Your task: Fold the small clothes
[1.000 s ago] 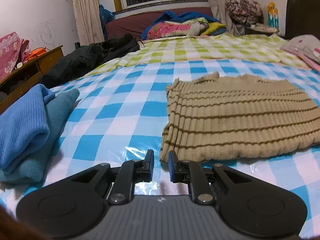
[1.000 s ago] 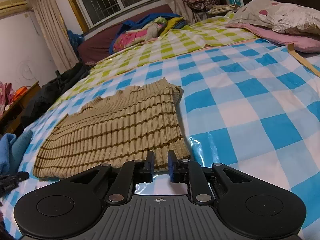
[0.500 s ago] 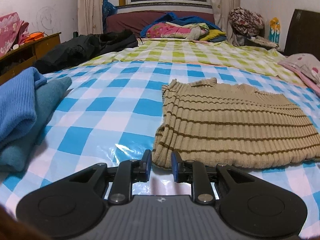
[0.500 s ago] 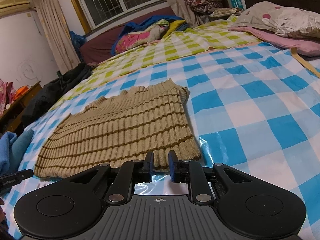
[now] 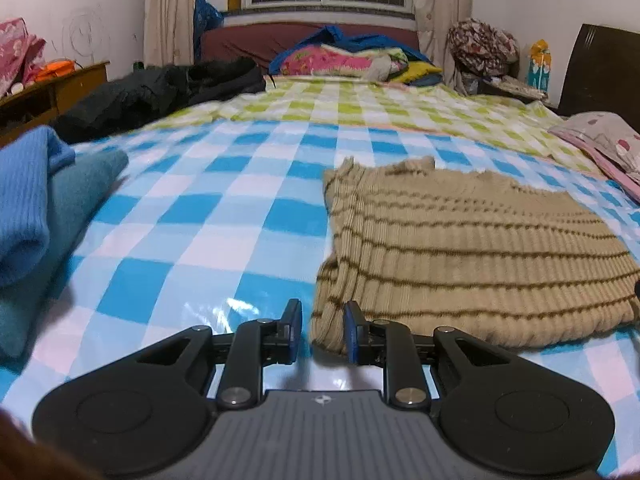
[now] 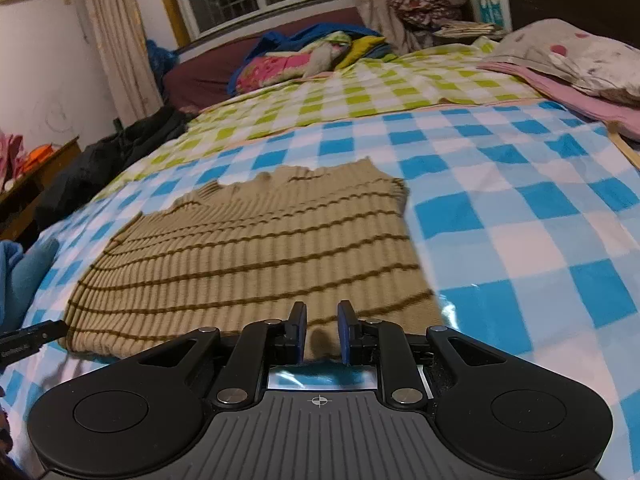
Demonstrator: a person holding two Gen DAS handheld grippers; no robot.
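Opening its jaws, the left gripper (image 5: 322, 330) has come closer to the near left corner of the tan striped sweater (image 5: 460, 264); nothing is pinched yet. The right gripper (image 6: 322, 330), slightly spread and empty, now sits over the near right hem. Both seem ready to grasp. On the blue checked sheet (image 5: 208, 240) the sweater lies flat, long axis left-right, collar pointing away.

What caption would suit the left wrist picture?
Left tongs opening at the near corner of a tan striped sweater lying flat on a blue checked sheet.
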